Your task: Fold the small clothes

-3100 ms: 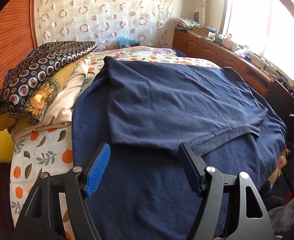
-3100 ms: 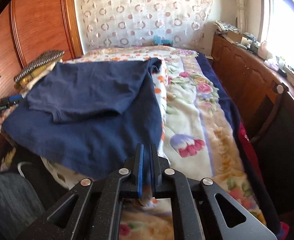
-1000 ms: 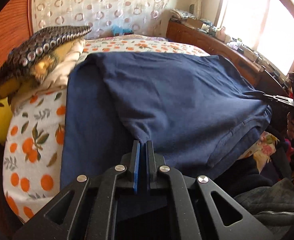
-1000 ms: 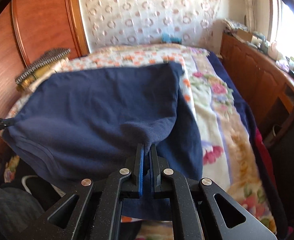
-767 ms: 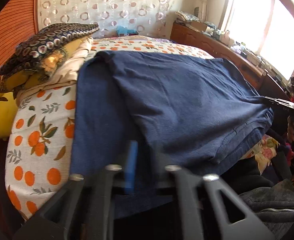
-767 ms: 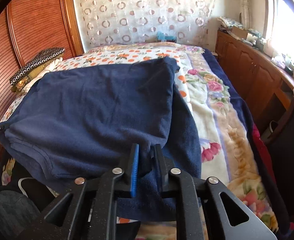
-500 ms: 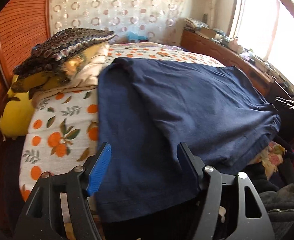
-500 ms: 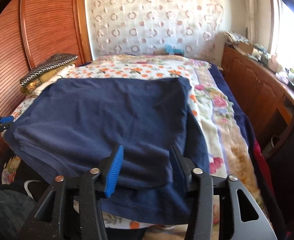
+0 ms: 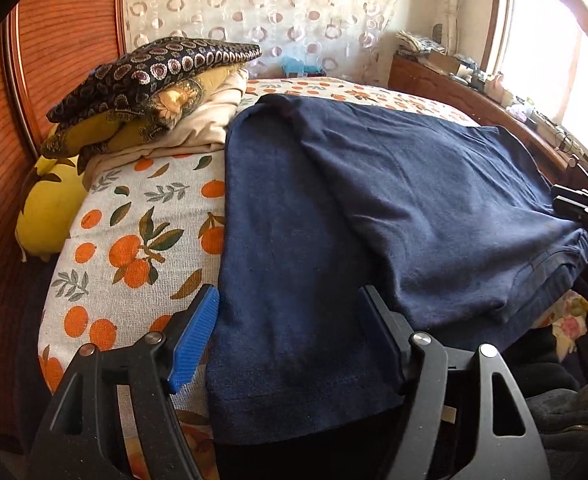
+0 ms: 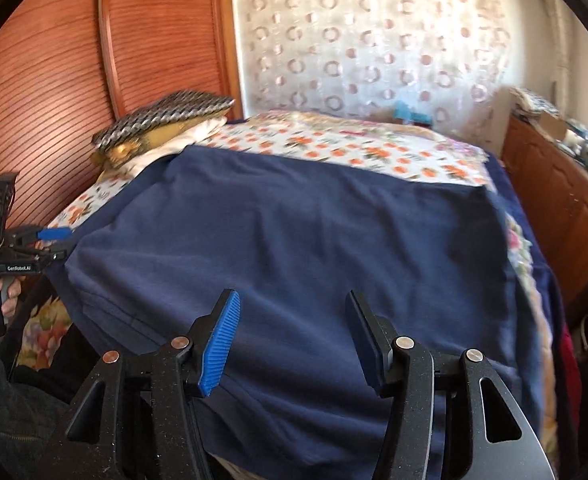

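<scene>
the navy t-shirt (image 9: 394, 208) is lying folded over itself on the orange-print bedsheet (image 9: 133, 240), its near edge hanging off the bed. the left gripper (image 9: 289, 336) is opening its jaws above the shirt's near hem, pinching nothing. the right gripper (image 10: 291, 340) is opening too, its pads clear of the cloth. the stacked pillows (image 9: 145, 84) are partly covering a cream blanket (image 9: 213, 120). the sideboard's clutter (image 9: 454, 68) is staying too small to make out.

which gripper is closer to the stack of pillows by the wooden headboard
Left. The left gripper hangs over the bed edge on the side of the navy garment toward the pillows; the right gripper is over the garment's far side, farther away.
</scene>
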The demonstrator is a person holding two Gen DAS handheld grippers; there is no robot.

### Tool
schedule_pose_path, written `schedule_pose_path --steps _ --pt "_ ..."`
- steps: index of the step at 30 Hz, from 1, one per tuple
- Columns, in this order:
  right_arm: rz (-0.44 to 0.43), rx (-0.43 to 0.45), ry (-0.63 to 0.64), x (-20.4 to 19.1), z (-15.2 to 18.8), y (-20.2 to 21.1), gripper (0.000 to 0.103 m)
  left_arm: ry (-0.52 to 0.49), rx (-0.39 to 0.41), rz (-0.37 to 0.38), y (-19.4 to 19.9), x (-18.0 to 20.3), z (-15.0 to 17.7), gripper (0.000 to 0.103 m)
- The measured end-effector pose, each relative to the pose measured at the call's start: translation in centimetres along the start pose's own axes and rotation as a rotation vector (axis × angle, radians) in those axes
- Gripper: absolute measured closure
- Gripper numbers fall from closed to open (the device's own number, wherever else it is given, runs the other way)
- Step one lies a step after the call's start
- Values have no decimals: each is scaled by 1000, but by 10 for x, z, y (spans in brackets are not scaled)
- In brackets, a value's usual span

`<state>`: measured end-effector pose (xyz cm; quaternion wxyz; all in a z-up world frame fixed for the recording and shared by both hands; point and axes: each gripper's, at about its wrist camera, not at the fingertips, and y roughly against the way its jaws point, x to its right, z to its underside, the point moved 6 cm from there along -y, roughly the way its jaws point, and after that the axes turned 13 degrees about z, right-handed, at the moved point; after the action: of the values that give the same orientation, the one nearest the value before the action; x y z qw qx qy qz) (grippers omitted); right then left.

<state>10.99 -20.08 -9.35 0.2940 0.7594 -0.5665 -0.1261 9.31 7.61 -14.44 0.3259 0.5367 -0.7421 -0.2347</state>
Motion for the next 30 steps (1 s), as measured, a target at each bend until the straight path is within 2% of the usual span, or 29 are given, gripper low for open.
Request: schedule_pose_path --steps 7,14,20,25,27,30 --pt "-5 -75 60 -27 1 -54 46 -17 34 -47 -1 2 3 31" --pt "42 3 51 -32 8 -61 35 13 34 -22 7 1 8 31" --pt "49 -2 36 -34 12 -61 32 61 33 18 23 -4 21 31" --pt "49 1 37 -31 14 -50 32 89 56 8 34 -11 27 56" --pt "49 2 37 -31 14 -50 31 94 57 5 34 -13 27 60" --pt "50 1 38 -31 14 -50 31 90 49 -5 33 -13 26 61"
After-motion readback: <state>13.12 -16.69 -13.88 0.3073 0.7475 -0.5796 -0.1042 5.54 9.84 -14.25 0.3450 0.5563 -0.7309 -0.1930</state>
